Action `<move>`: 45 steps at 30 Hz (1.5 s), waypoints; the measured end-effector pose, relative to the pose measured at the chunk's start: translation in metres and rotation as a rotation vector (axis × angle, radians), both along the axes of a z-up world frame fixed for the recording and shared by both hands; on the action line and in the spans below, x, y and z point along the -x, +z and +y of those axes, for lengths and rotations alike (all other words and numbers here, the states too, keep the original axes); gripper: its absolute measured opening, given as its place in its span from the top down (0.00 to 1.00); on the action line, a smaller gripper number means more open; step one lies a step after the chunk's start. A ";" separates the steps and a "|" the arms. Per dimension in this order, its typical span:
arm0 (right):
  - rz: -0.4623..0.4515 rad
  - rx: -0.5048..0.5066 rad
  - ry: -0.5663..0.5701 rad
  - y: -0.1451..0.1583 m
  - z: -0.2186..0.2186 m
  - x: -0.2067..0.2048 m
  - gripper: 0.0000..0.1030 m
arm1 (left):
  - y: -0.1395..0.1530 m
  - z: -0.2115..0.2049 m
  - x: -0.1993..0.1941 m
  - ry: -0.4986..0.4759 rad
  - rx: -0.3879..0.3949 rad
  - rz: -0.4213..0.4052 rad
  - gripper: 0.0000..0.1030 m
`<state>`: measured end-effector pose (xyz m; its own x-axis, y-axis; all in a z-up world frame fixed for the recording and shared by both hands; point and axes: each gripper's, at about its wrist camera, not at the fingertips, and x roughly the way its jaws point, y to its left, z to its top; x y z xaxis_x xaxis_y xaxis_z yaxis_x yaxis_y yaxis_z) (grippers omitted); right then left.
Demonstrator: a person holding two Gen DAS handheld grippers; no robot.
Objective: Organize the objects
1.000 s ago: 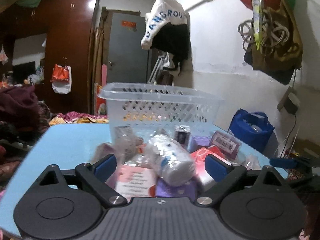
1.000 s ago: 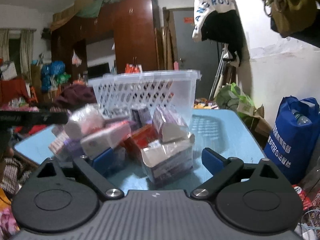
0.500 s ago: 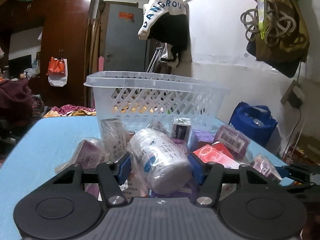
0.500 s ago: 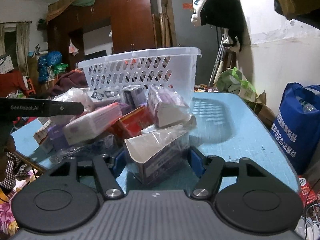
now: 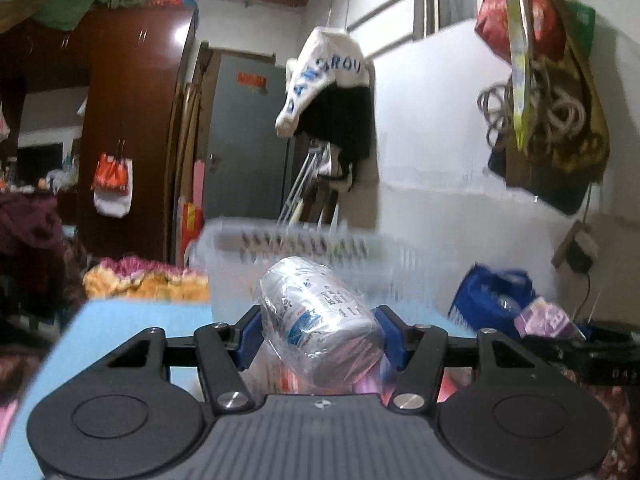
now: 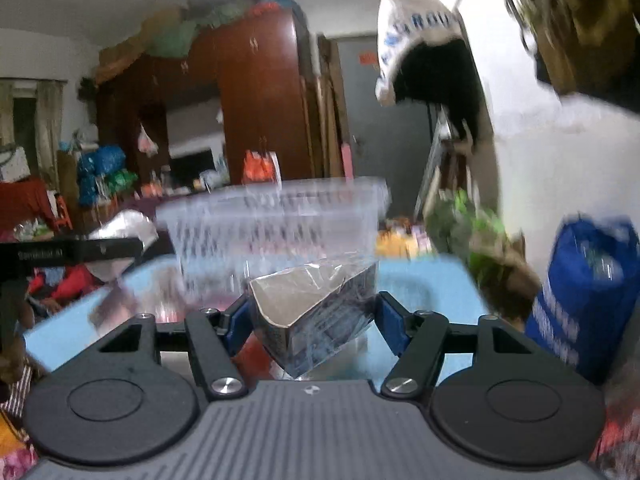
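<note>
From the left wrist camera, the left gripper [image 5: 316,330] has its jaws closed about halfway onto one white plastic-wrapped roll [image 5: 320,320], both blue pads [image 5: 249,336] pressing its sides. The roll hangs clear above the pile of packets [image 5: 296,380] near the front edge of the blue tabletop [image 5: 132,316]. One white lattice basket [image 5: 304,252] stands beyond it toward the far edge, blurred; whether anything lies inside cannot be told. At the right edge, the other gripper carries a purple-tinted packet.

From the right wrist camera, the right gripper [image 6: 312,320] has its jaws likewise half closed, clamped on one open-ended cardboard box in clear wrap [image 6: 316,312], lifted off the tabletop [image 6: 424,284] in front of the same basket [image 6: 272,232]. The left gripper's black finger [image 6: 72,254] crosses the left side with its roll.

The sorting looks early: two items are picked up, none visibly delivered, and several red and pink packets remain below, too blurred to count.
</note>
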<state>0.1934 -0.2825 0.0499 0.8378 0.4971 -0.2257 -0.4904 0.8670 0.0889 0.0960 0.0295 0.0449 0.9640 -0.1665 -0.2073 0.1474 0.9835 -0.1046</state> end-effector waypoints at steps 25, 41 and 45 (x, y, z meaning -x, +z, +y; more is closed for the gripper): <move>-0.060 0.048 0.059 0.042 0.047 -0.083 0.00 | 0.019 0.043 -0.059 -0.008 0.027 -0.009 0.00; -0.084 0.033 0.089 -0.030 0.064 0.021 0.00 | -0.073 0.022 0.063 0.024 -0.100 0.053 0.06; -0.082 0.146 0.121 -0.030 0.096 0.002 0.16 | -0.087 0.019 0.052 0.011 -0.119 0.105 0.14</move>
